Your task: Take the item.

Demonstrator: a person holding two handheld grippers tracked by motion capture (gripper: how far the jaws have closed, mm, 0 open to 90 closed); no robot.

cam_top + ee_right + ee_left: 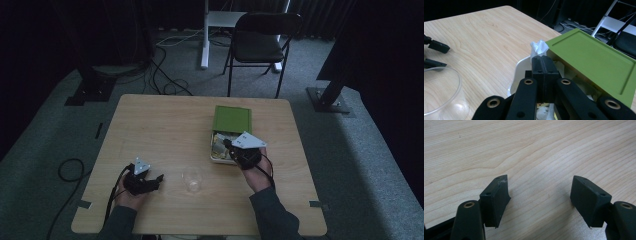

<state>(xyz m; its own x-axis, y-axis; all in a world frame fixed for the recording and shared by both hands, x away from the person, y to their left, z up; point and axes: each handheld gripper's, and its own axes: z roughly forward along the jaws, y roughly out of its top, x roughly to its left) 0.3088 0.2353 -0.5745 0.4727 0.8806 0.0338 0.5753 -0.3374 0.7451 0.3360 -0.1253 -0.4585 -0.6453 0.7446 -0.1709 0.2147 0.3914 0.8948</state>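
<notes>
On the pale wooden table (pixel 165 125), an open white rectangular box (pixel 216 156) sits toward the right with its flat green lid (pixel 232 119) propped across its far end. The right gripper (pixel 541 58) is over the box's near part, jaws pressed together on a crumpled white piece of paper or tissue (pixel 538 47) (its tuft pokes out just past the tips). A clear plastic cup (pixel 193 180) stands upright between the hands. The left gripper (pixel 540 195) rests low near the table's front left, jaws spread wide over bare wood.
</notes>
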